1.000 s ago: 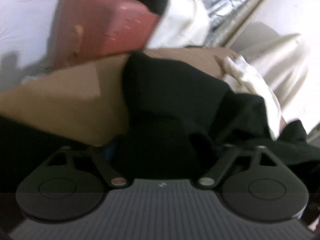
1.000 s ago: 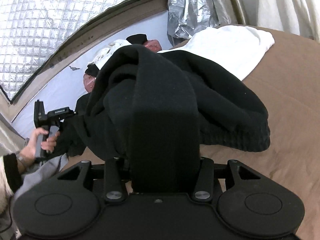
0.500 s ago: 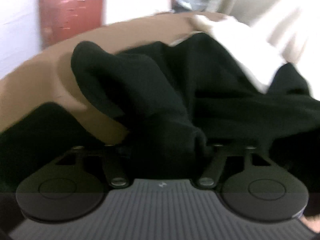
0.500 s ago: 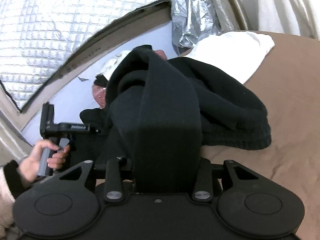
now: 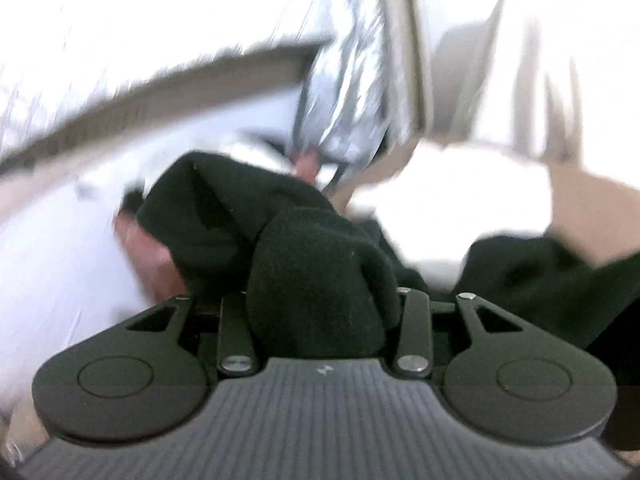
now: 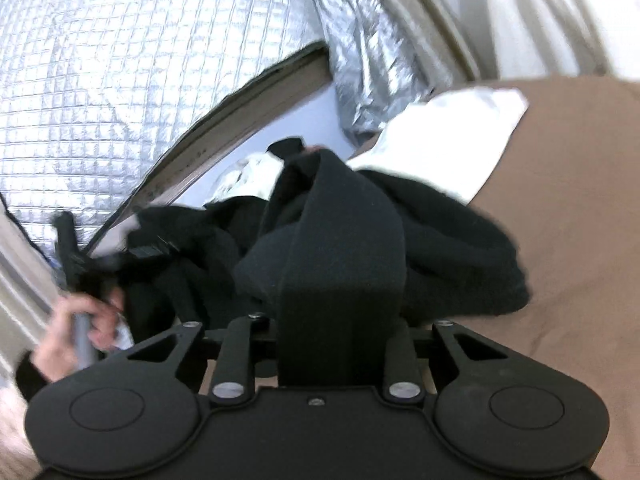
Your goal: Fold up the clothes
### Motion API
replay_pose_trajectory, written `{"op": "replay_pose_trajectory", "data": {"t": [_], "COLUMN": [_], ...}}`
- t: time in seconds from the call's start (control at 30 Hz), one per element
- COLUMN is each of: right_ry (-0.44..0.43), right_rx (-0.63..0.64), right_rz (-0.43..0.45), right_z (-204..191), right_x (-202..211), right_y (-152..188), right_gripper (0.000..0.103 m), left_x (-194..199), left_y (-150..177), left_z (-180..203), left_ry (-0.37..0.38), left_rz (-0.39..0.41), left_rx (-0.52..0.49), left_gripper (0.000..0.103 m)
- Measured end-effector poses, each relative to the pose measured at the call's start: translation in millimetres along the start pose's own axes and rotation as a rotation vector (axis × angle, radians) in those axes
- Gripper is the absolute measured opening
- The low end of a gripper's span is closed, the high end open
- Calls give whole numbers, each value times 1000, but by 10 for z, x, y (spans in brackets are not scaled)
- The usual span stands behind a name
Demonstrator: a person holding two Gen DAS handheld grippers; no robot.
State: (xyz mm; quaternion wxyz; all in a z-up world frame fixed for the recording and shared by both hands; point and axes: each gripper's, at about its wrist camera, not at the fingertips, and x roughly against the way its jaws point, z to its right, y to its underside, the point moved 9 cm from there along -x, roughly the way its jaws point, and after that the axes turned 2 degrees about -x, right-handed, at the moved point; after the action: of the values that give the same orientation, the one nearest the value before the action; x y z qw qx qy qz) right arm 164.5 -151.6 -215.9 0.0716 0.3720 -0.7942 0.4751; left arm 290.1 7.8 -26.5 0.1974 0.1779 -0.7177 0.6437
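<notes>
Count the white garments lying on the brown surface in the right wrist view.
1: a white garment lies at the far edge of the brown surface, behind the black garment. More may be hidden under the black one.

Left gripper (image 5: 320,300) jaws closing, black fabric bunched between them. Right gripper (image 6: 340,320) jaws closing on a black fabric band. Left hand (image 6: 76,332) blurred, lower left of right-wrist frame.

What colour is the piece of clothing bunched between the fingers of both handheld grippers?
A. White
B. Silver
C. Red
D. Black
D. The black garment fills the closing jaws of the right gripper and of the left gripper; the white cloth lies apart on the brown surface.
</notes>
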Motion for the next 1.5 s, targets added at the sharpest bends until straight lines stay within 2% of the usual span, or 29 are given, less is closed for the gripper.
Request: {"op": "replay_pose_trajectory", "data": {"t": [0.07,0.13,0.27,0.4,0.5,0.6,0.7,0.77,0.8,0.83,0.9,0.97,1.07,1.17,1.3,1.4,1.5], "right_ry": [63,77,52,33,49,139,257,312,327,330,343,389,520,564,572,587,593], "right_rx": [36,41,33,23,2,-12,7,27,30,23,7,6,-31,-127,-189,-199,-208], "right_rz": [6,24,44,76,131,218,304,324,320,301,254,179,87,47,61,58,69], "right_z": [-57,-106,-191,-224,-51,250,540,704,781,870,1085,1342,1833,2198,2335,2311,2286], "right_x": [198,402,800,1191,1461,1753,2048,2177,2205,2192,2080,1877,1622,1557,1686,1718,1817], "right_y": [-63,-127,-224,-348,-513,-728,-883,-922,-923,-897,-802,-597,-179,165,276,258,281], "right_gripper": [29,29,29,29,29,28,28,28,28,29,36,39,39,42,42,42,43], "left_x": [233,435,809,1152,1365,1322,1076,860,717,500,-63,-615,-1267,-1569,-1484,-1323,-1332], "left_y": [-279,-530,-1104,-1898,-2458,-2889,-3294,-3392,-3387,-3311,-2951,-2514,-1740,-1067,-312,-16,282], "left_z": [312,691,1456,2300,2984,3636,4257,4712,4958,5226,5594,5833,5889,5623,4954,4444,4137], "left_ry": [153,257,374,464,563,647,751,819,849,868,828,758,675,675,682,695,707], "left_rz": [12,19,72,199,281,355,404,365,318,236,49,-111,-224,-269,-251,-206,-233], "left_rx": [6,-12,-69,-138,-160,-148,-107,-77,-78,-100,-153,-192,-188,-135,-68,-36,17], "left_gripper": [37,37,37,37,37,37,37,41,50,60,76,77,75,74,74,77,82]}}
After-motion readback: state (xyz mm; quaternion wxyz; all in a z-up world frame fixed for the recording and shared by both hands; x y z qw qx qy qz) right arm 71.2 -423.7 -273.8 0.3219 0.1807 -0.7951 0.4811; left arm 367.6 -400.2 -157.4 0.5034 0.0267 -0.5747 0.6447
